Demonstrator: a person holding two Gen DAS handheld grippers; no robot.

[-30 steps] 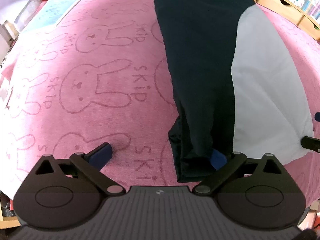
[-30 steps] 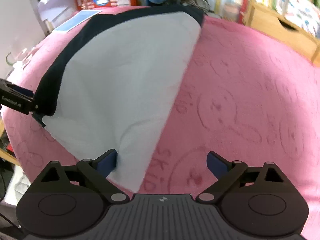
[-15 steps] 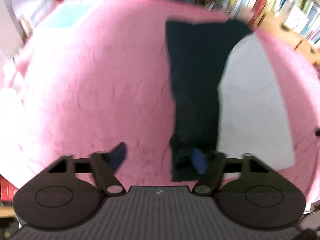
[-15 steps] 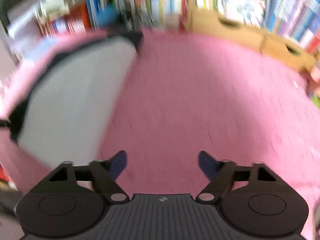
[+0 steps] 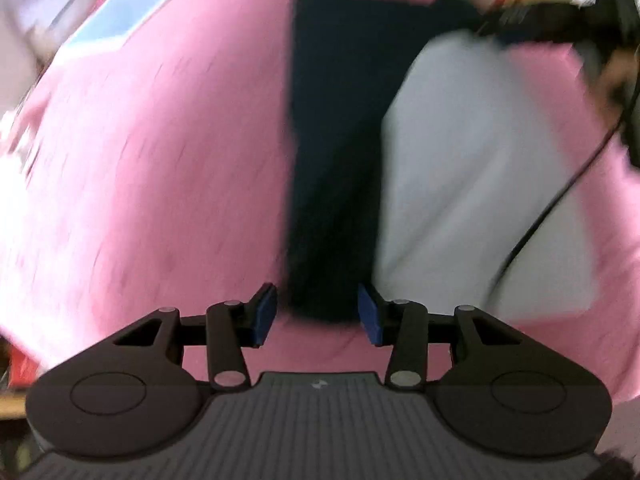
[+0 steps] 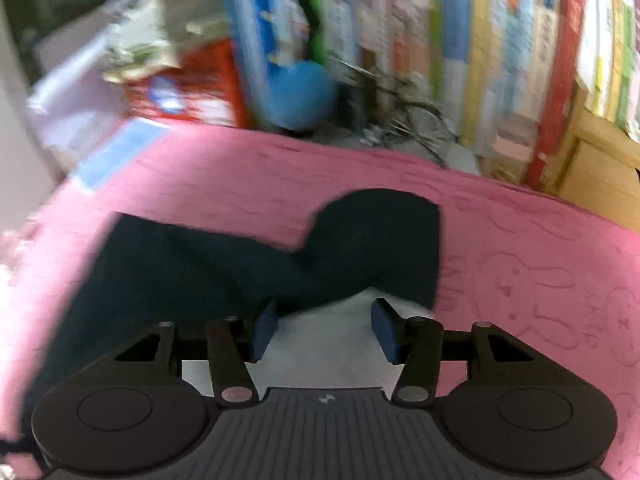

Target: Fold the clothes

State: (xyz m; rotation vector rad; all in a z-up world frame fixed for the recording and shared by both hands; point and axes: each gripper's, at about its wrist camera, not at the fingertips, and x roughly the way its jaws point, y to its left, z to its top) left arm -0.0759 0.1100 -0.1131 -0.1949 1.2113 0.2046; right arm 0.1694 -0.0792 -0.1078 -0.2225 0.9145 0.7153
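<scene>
Your left hand-held gripper [image 5: 317,314] hangs over the near end of the garment's [image 5: 472,184] dark navy part, its blue pads [image 5: 262,316] half apart and opening a little, gripping nothing. The navy and pale grey garment lies flat on the pink rabbit-print blanket [image 5: 160,168]. Your right hand-held gripper [image 6: 325,330] sits over the garment's far end, jaws half apart and closing, grey cloth between but not pinched. Bookshelves [image 6: 500,60] stand behind, blurred.

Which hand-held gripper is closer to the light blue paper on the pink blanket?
Left. The left hand-held gripper sits at the garment's near end; the paper lies far left. From the right hand-held gripper it's farther.
</scene>
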